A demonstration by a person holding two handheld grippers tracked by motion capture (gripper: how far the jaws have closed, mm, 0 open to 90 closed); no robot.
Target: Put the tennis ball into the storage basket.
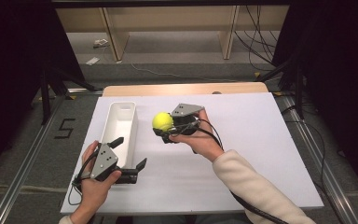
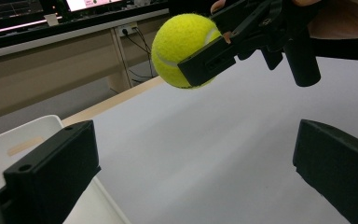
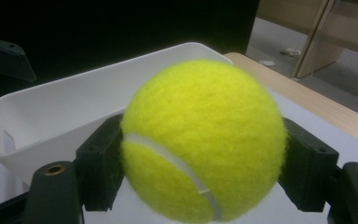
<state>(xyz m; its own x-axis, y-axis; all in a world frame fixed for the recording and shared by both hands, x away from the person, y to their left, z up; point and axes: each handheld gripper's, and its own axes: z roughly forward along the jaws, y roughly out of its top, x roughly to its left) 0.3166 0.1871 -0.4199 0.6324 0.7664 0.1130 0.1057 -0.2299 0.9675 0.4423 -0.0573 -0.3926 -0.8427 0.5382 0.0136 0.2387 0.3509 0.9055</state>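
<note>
1. While it hangs in the air just right of the long white plastic bin (image 1: 121, 122), the fuzzy yellow tennis ball (image 1: 162, 121) sits pinched between the jaws of the right gripper (image 1: 168, 130), clear of the white table sheet (image 1: 242, 154).
2. At the bin's near end the left gripper (image 1: 129, 156) rests with jaws spread wide, holding nothing.
3. Risk, as I judge it: the felt ball is round and springy, so easing the squeeze before it is over the bin could let it drop and roll off the sheet.
4. Released from too high, it might bounce off the bin's rim.
</note>
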